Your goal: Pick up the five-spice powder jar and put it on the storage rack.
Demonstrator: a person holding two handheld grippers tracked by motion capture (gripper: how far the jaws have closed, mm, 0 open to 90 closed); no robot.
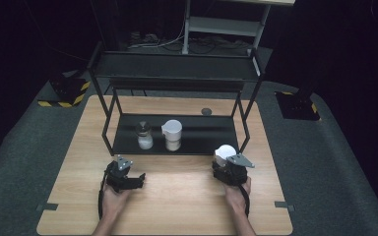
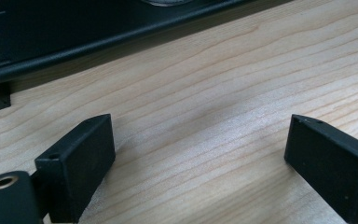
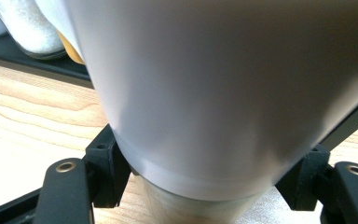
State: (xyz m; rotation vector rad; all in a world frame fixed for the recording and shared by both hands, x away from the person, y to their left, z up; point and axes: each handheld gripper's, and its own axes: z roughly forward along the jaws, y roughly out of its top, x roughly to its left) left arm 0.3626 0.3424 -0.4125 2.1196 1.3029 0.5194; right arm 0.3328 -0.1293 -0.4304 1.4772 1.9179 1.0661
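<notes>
My right gripper (image 1: pixel 225 164) is shut on a white cup (image 1: pixel 225 152) just in front of the black rack's right front leg. In the right gripper view the cup (image 3: pixel 205 84) looms large and the gripper (image 3: pixel 209 175) has its black jaws pressed on the two sides of the cup's lower part. On the wooden table (image 1: pixel 177 196), at the left, my left gripper (image 1: pixel 139 178) rests open. Its jaws stand wide apart in the left gripper view, the gripper (image 2: pixel 196 140) holding nothing over bare wood.
A black metal rack (image 1: pixel 197 140) stands mid-table; its low shelf carries a glass jar of white powder (image 1: pixel 144 136) and a white spouted jug (image 1: pixel 172 134). A small dark disc (image 1: pixel 206 111) lies behind the rack. The rack's front edge (image 2: pixel 98 42) runs close ahead of the left gripper.
</notes>
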